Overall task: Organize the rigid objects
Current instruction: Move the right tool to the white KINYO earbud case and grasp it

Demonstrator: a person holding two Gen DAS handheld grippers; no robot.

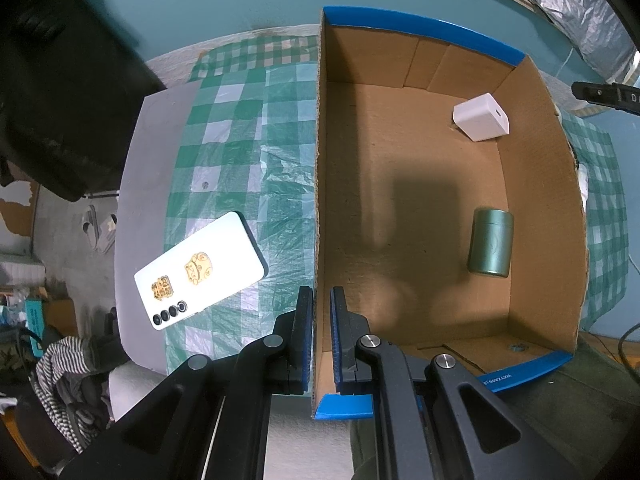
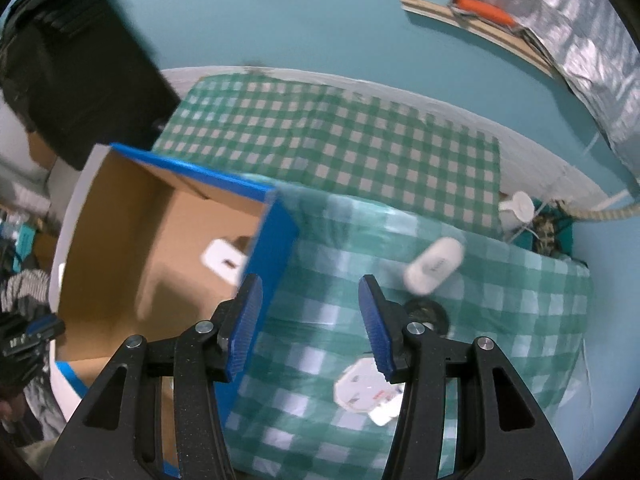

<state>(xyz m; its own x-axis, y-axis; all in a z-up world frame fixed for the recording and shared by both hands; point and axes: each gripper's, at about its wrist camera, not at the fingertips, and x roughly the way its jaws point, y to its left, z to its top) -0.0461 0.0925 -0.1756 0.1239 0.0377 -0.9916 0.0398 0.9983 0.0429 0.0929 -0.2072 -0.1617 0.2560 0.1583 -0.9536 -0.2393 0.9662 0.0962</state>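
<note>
Cardboard box (image 1: 420, 200) on green checked tablecloth (image 1: 240, 160), teal wall (image 2: 280, 20) behind.

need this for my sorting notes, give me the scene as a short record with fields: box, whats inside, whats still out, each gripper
box: cardboard box, blue-taped rim, open top
inside: white charger; green canister lying down
outside: phone, white capsule, white plug, all on checked cloth
left gripper: shut on box wall
right gripper: open, empty

Even cool light, left view sharp, right view motion-blurred — fisheye-bent edges
</note>
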